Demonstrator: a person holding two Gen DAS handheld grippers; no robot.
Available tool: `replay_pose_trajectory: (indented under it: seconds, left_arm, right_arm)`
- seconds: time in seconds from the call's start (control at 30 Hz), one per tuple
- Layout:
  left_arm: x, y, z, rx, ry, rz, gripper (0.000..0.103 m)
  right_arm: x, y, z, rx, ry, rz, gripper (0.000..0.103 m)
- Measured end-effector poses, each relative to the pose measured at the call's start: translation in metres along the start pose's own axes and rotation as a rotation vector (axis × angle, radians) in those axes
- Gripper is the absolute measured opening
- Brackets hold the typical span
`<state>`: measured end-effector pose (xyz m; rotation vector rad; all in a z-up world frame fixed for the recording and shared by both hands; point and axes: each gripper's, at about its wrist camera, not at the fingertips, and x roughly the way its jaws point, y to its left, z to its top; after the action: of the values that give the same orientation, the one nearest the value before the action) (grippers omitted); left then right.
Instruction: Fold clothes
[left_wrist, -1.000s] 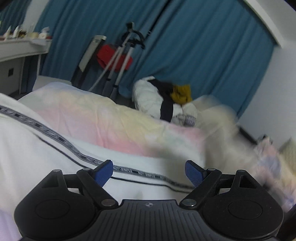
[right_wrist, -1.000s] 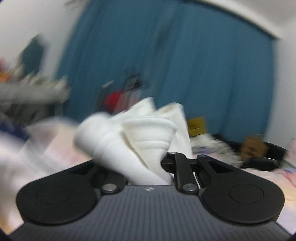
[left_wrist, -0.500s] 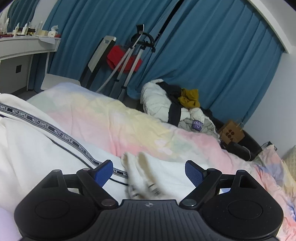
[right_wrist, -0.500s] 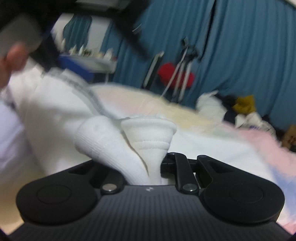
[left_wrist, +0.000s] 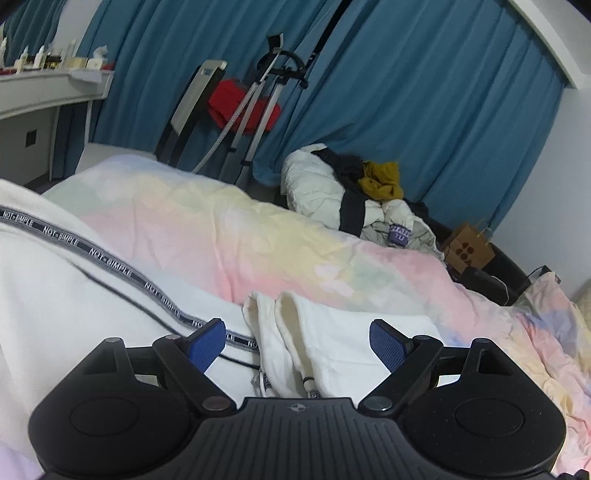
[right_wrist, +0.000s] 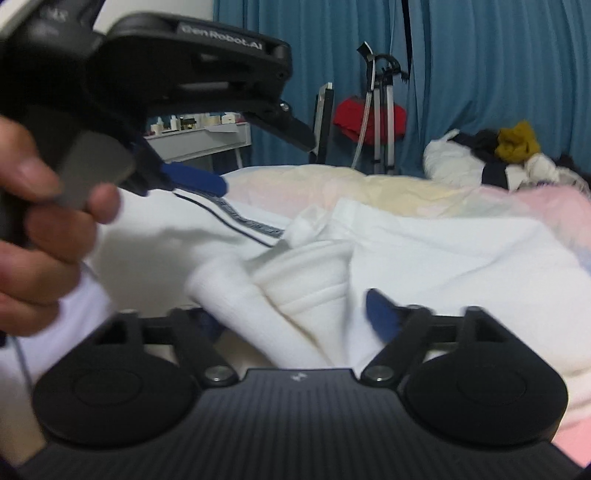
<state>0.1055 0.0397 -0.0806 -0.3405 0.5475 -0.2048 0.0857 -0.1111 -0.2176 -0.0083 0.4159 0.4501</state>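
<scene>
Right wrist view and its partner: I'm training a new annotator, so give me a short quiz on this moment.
1. True or false: the left tongs stand open over the white garment with the black lettered stripe.
2. What lies between the fingers of the right tongs? A) white ribbed cuff B) red cloth C) brown paper bag
3. What colour are the pleated fabric curtains behind the bed?
Key: 1 true; 2 A; 3 blue.

Left gripper and right gripper both spread wide, gripping nothing
</scene>
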Motion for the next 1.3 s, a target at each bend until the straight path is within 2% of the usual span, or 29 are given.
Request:
replay_pose_trajectory:
  seconds: [0.2,0.3,0.37,0.53,0.63,0.73,0.83,1.0,1.2,1.3]
  left_arm:
    - [0.005,-0.012,-0.006,0.063,0.02,-0.003,0.087]
    - [0.008,-0.018,-0.011,0.09,0.036,-0.011,0.087]
    - [0.009,-0.022,-0.017,0.111,0.046,-0.011,0.087]
    - [0.013,-0.032,-0.033,0.162,0.074,-0.001,0.087]
    - [0.02,-0.035,-0.045,0.189,0.108,0.057,0.087]
    - [0.03,-0.034,-0.058,0.216,0.161,0.118,0.087]
    - [0.038,-0.026,-0.066,0.197,0.19,0.129,0.088]
    - [0.04,-0.026,-0.071,0.241,0.19,0.139,0.088]
    - [0.004,-0.021,-0.055,0.148,0.185,0.126,0.088]
    - [-0.018,-0.013,-0.05,0.106,0.177,0.181,0.088]
  right_arm:
    - [-0.041,-0.01,0.009,0.122,0.048,0.033,0.082]
    - [-0.066,-0.027,0.012,0.185,0.015,0.009,0.082]
    - [-0.07,-0.039,0.02,0.168,-0.011,-0.053,0.082]
    - [-0.054,-0.077,0.021,0.167,-0.012,-0.195,0.082]
    - [-0.044,-0.099,0.015,0.199,0.009,-0.259,0.081]
    - [-0.037,-0.113,0.005,0.252,0.038,-0.272,0.081]
    - [-0.035,-0.111,-0.003,0.239,0.038,-0.281,0.081]
    - [-0.03,-0.108,-0.009,0.218,0.038,-0.295,0.083]
    - [-0.029,-0.116,-0.003,0.233,0.038,-0.28,0.083]
    - [-0.031,-0.119,-0.002,0.25,0.038,-0.271,0.082]
